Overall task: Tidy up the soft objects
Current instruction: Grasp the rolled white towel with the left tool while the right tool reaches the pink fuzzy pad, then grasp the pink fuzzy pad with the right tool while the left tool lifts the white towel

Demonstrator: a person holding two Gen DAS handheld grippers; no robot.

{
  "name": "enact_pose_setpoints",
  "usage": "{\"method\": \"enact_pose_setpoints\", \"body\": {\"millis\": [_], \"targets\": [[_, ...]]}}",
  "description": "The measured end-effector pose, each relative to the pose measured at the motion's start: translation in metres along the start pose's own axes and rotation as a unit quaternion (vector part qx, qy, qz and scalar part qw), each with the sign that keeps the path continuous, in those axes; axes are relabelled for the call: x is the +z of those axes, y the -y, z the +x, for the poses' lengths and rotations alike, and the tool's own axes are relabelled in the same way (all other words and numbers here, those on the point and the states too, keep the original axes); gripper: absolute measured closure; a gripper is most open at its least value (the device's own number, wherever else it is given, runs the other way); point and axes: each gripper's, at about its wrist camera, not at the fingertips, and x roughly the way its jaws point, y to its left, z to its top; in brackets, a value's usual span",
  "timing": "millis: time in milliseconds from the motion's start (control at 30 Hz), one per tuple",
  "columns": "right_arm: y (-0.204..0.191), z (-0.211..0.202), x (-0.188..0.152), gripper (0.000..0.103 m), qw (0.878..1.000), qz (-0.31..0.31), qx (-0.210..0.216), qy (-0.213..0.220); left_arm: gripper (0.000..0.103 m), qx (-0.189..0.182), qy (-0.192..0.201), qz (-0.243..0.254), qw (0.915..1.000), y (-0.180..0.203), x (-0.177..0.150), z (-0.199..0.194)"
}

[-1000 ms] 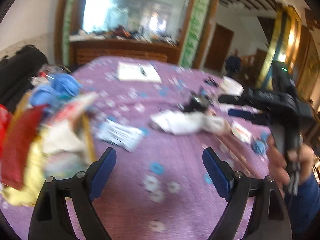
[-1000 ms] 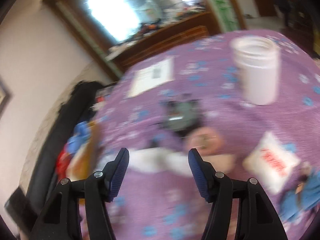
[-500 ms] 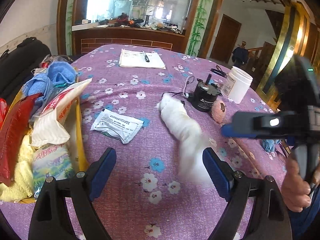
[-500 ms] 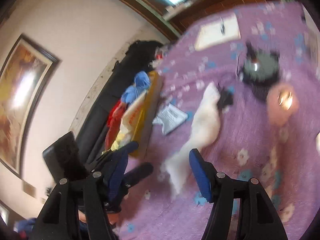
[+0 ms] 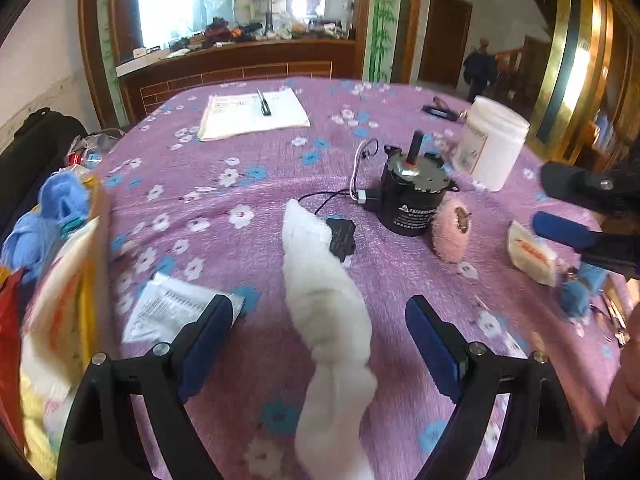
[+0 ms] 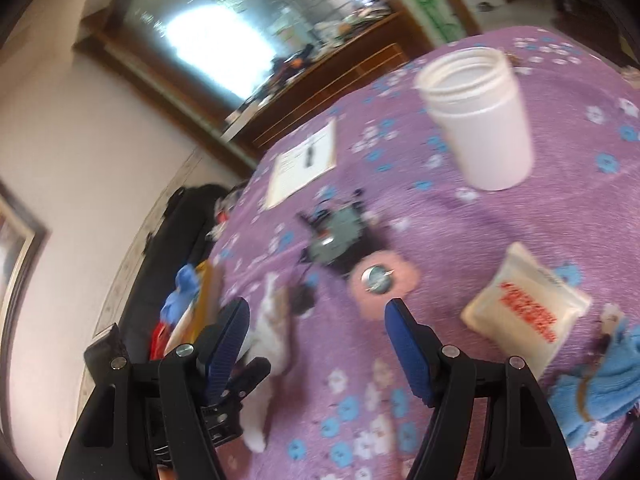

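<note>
Left gripper [image 5: 316,344] low over the table [image 5: 280,184], jaws spread wide, nothing pinched. The white fluffy cloth [image 5: 324,312] runs lengthwise btwn the two blue pads [image 5: 432,344], touching neither as far as I can see; its far end sits against a small black box [image 5: 342,236], near end twisted and trailing under the camera. Right gripper [image 6: 316,340] also wide open and empty, angled over the table; in the left view it shows at the right edge [image 5: 576,212].

Straight ahead of the right gripper: pink fuzzy puff [image 6: 380,284] w/ a metal disc in its middle, just beside the black motor [image 5: 412,200], wires trailing off it. White jar [image 6: 480,120] stands upright beyond, lid off. Cream packet w/ red print [image 6: 524,316] lies flat to the right, and a blue cloth [image 6: 600,392] next to that at the table edge.

Left side of the table: yellow basket [image 5: 96,240] stuffed w/ soft stuff, incl. blue yarn [image 5: 52,216] on top and packets below, blurry. A white sachet [image 5: 176,312] lies flat btwn the basket and the white cloth. Far end: paper pad [image 5: 252,114] w/ a pen [image 5: 264,102] on it.
</note>
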Motion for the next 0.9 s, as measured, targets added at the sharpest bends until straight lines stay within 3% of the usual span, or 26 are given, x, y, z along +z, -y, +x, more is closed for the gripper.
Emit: {"method": "enact_pose_setpoints", "body": {"millis": [67,100,133,300,467,567,733,800,900], "targets": [[0.007,-0.002,0.002,0.028,1.0,0.009,-0.004,0.0,0.028,0.001,-0.012,-0.002,0.9999,0.002,0.002,0.013],[0.011,-0.003,0.003,0.028,1.0,0.013,-0.007,0.0,0.046,0.003,-0.026,-0.008,0.9996,0.0,0.002,0.022],[0.013,-0.001,0.004,0.028,1.0,0.013,-0.012,-0.002,0.057,-0.006,-0.036,-0.013,0.9993,-0.002,0.0,0.028],[0.015,0.009,0.0,0.028,0.999,-0.004,-0.043,-0.01,0.06,-0.032,-0.02,-0.015,0.9992,-0.008,-0.006,0.033],[0.003,0.032,-0.007,0.028,0.992,-0.072,-0.098,-0.024,0.061,-0.051,0.011,-0.031,0.9982,-0.02,-0.003,0.02],[-0.011,0.051,-0.012,0.029,0.979,-0.127,-0.152,-0.054,0.061,-0.046,0.026,-0.041,0.9977,-0.03,-0.001,0.013],[-0.025,0.082,0.0,0.029,0.951,-0.211,-0.2,-0.102,0.061,-0.058,0.042,-0.055,0.9959,-0.039,0.002,0.002],[-0.026,0.088,0.005,0.029,0.943,-0.235,-0.213,-0.104,0.061,-0.06,0.046,-0.056,0.9955,-0.04,0.002,-0.001],[-0.021,0.1,0.011,0.029,0.94,-0.247,-0.204,-0.12,0.061,-0.065,0.045,-0.057,0.9952,-0.041,0.002,-0.001]]}}
